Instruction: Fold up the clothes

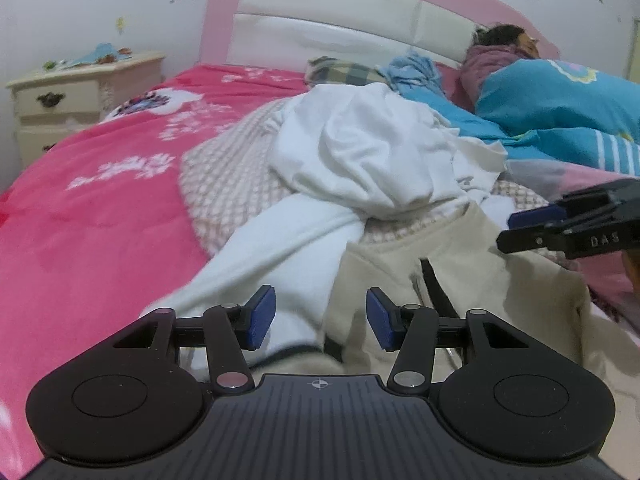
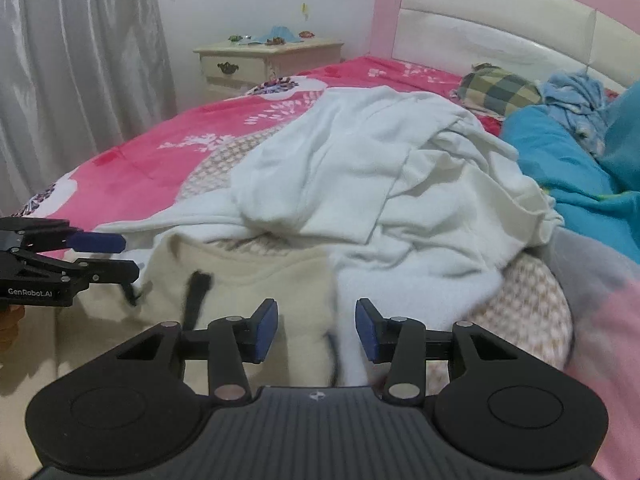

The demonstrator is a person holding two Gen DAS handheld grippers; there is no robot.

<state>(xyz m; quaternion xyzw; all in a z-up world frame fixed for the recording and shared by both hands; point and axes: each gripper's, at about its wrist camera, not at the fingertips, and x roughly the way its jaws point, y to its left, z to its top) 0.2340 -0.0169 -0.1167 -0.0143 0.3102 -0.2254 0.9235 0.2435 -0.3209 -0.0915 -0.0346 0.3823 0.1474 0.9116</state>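
A cream garment (image 1: 472, 280) with a dark strap lies flat on the bed in front of me; it also shows in the right wrist view (image 2: 260, 280). A crumpled white garment (image 1: 360, 160) is heaped beyond it, one sleeve trailing toward me (image 2: 400, 184). My left gripper (image 1: 321, 317) is open and empty, low over the seam between the white sleeve and the cream garment. My right gripper (image 2: 317, 330) is open and empty over the same seam. The right gripper also shows at the right edge of the left wrist view (image 1: 520, 228), the left gripper at the left edge of the right wrist view (image 2: 116, 256).
A pink floral bedspread (image 1: 100, 200) covers the bed, with a checked beige cloth (image 1: 224, 172) under the clothes. A person (image 1: 516, 40) lies under a blue quilt (image 1: 560, 96) at the far right. A cream nightstand (image 1: 80, 92) stands far left, grey curtains (image 2: 72, 72) beside it.
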